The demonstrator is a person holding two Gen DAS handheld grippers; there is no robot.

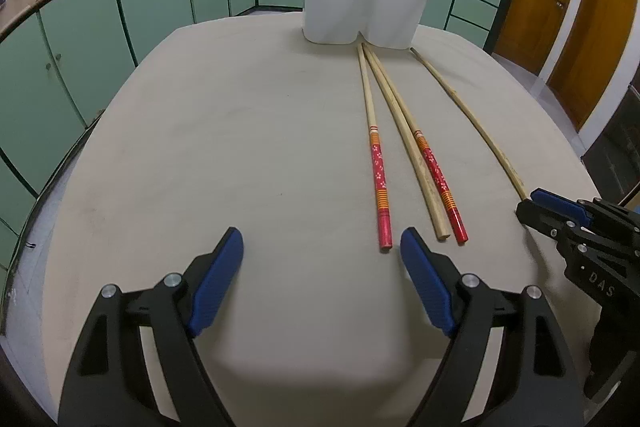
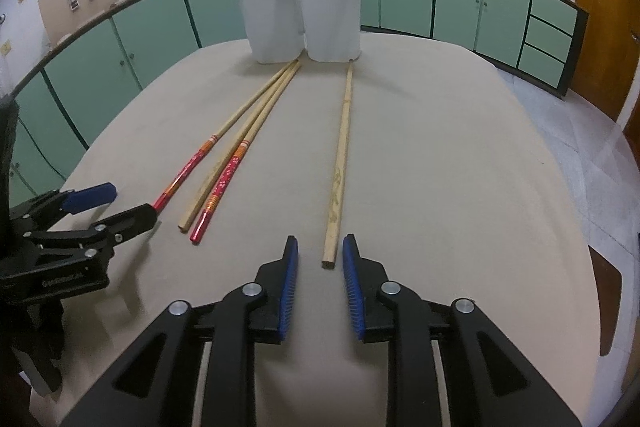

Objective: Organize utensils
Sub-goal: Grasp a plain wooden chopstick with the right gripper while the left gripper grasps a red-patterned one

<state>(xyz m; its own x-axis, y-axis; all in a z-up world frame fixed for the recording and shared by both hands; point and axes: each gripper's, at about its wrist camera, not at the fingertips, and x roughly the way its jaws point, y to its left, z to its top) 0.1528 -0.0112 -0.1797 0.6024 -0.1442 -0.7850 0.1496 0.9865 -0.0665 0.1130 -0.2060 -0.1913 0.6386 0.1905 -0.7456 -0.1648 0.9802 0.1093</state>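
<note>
- Right gripper (image 2: 320, 251): fingers spread a moderate way, holding nothing. The near end of the lone plain chopstick (image 2: 340, 163) lies just ahead of the gap, closer to the right pad (image 2: 354, 291).
- Left gripper (image 1: 322, 243): fingers spread wide, empty. The nearest red-handled chopstick (image 1: 378, 175) ends just beside its right pad (image 1: 424, 283), outside the gap.
- Step in hand, my read: right side picks the lone stick first. It is well apart from the others, so it is the cleanest grab.
- To do it well: shift slightly right so the stick sits centred between the pads, then advance past the tip so the pads close on the shaft, not the very end.
- Come down until the pads nearly touch the table (image 2: 440, 147); the stick is thin and flat-lying, so a high close misses it.
- Close slowly. A round stick can roll or squirt out.
- The other three lie left of it: two red-handled ones and a plain one (image 1: 404, 143), far tips bunched against the holder. The plain one touches or crosses the right red one (image 1: 436, 179); cannot tell which. Take them one at a time.
- Holder (image 2: 304, 15): white, two compartments, at the far table edge, dark sticks already in both. Which compartment suits the plain pair cannot be told.
- Risk: tilting the stick upright for insertion near the left gripper. Keep the left one back.
</note>
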